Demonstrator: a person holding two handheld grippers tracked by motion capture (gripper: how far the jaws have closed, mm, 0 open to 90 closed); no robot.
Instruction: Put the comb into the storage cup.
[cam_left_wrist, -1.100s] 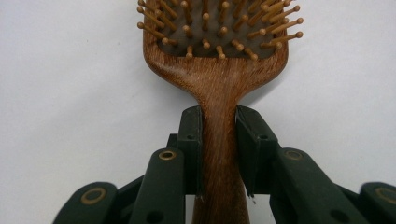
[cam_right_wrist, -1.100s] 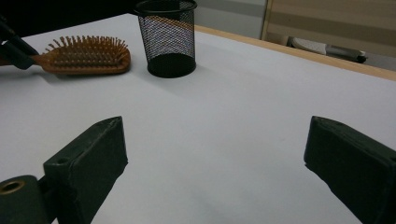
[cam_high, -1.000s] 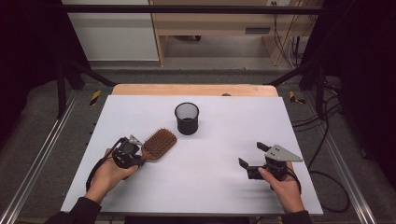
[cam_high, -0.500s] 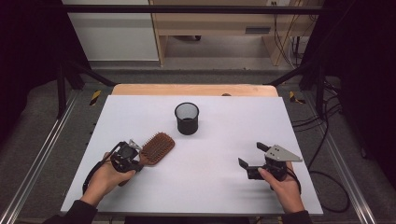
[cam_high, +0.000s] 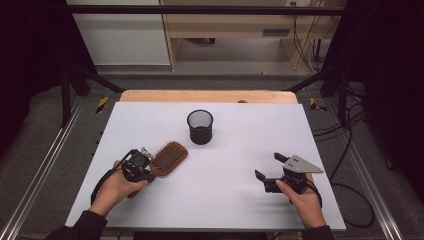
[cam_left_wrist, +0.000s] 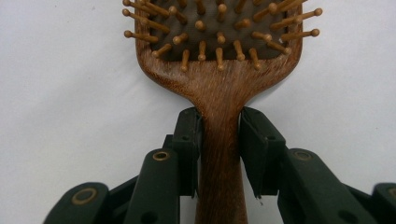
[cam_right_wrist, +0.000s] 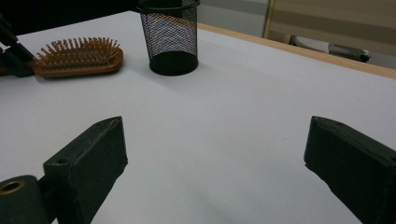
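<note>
Pinches the brush (cam_left_wrist: 219, 79) at the neck of its handle with the left gripper (cam_left_wrist: 220, 140), pads against both sides as far as the left gripper view tells. Has just let the jaws out a shade, with the handle between them. Lies bristles up, flat on the table (cam_high: 300, 130), near the front left, head toward the mesh cup (cam_high: 200, 127) but apart from it. Holds the right gripper (cam_high: 267, 166) spread wide and empty, low over bare table at the front right, well apart from the brush. Looks light, stiff and wooden, so probably takes a firm squeeze at the handle without harm. Looks smooth and rounded there too, so likely slips or swivels in a slack pinch. Seems to carry its weight in the head, so probably droops or pivots if taken far back on the handle. Better to grip just where held now, at the neck below the head, across the narrow sides. Best to keep off the bristles: thin pins on a soft pad, apt to bend and giving no firm hold. Needs a firmer close before any lift, should a move toward the cup be meant. Would go in handle first, and likely tips the light cup if dropped in carelessly.
</note>
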